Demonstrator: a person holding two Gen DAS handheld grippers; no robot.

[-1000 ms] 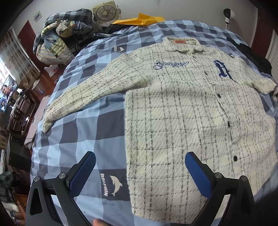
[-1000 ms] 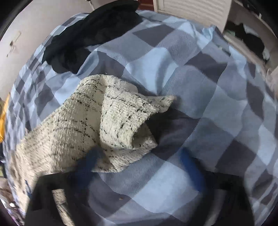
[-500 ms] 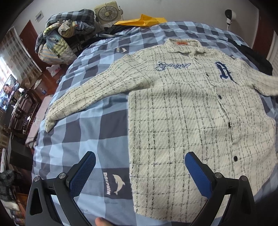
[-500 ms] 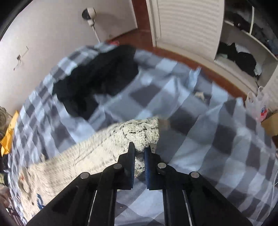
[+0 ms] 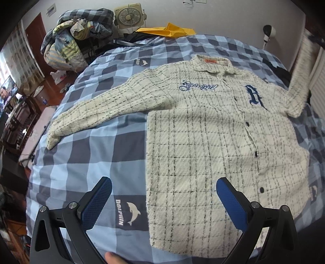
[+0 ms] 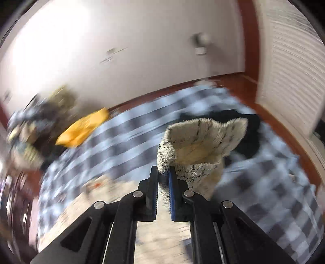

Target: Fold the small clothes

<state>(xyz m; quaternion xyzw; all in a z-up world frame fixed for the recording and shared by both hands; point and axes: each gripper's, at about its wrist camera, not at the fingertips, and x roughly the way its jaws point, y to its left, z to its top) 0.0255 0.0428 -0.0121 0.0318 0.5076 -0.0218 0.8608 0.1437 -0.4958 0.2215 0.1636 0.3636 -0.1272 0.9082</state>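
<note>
A cream plaid shirt [image 5: 213, 130] with blue lettering lies face up and buttoned on the blue checked bed [image 5: 85, 154]. Its left sleeve [image 5: 97, 113] stretches out flat to the left. My left gripper [image 5: 162, 201] is open and empty, hovering above the shirt's lower hem and the bedspread. My right gripper [image 6: 163, 178] is shut on the cuff of the right sleeve [image 6: 203, 146], which is lifted off the bed. The raised sleeve also shows in the left wrist view [image 5: 300, 77], blurred, at the right edge.
A pile of bedding and clothes [image 5: 75, 40] and a small fan [image 5: 129, 16] stand at the head of the bed. A yellow cloth [image 5: 166, 30] and dark clothing [image 5: 280, 69] lie at the far side. A white louvred door [image 6: 294, 67] is at the right.
My right gripper has lifted the right sleeve cuff high off the bed and swung it up and inward. My left gripper has barely moved.
</note>
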